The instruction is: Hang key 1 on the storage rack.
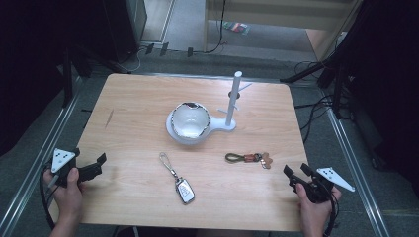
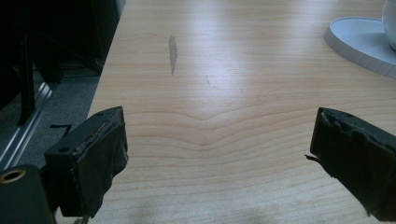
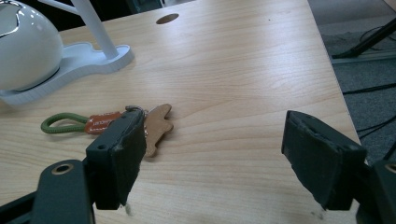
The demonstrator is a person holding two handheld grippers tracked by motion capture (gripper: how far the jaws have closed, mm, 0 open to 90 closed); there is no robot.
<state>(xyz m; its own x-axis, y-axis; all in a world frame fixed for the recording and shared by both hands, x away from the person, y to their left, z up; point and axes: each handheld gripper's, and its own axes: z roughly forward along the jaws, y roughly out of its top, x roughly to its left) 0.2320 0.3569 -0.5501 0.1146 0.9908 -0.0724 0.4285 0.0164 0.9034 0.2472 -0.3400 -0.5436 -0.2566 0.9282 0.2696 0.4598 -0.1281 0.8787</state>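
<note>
My right gripper point(image 1: 296, 177) sits at the lower right of the high view, held in my hand at the table's point(image 1: 138, 98) near edge. Its jaws stand well apart with nothing between them. In the right gripper view the leather keychain point(image 3: 107, 122) lies just beyond my left-hand jaw, which partly covers it: a green cord loop, a brown strap and a tan tag, flat on the wood at the left middle of the frame. In the high view it lies right of centre, near my right gripper but not touching it.

My left gripper point(image 1: 94, 165) is at the lower left of the high view, jaws also wide apart over bare wood.

A car key fob point(image 1: 184, 190) lies at lower centre. Above it, mid-frame, is a white stand point(image 1: 230, 126) with an upright post, and on its base what looks like a white bowl point(image 1: 190, 119), though the glare blurs it.
</note>
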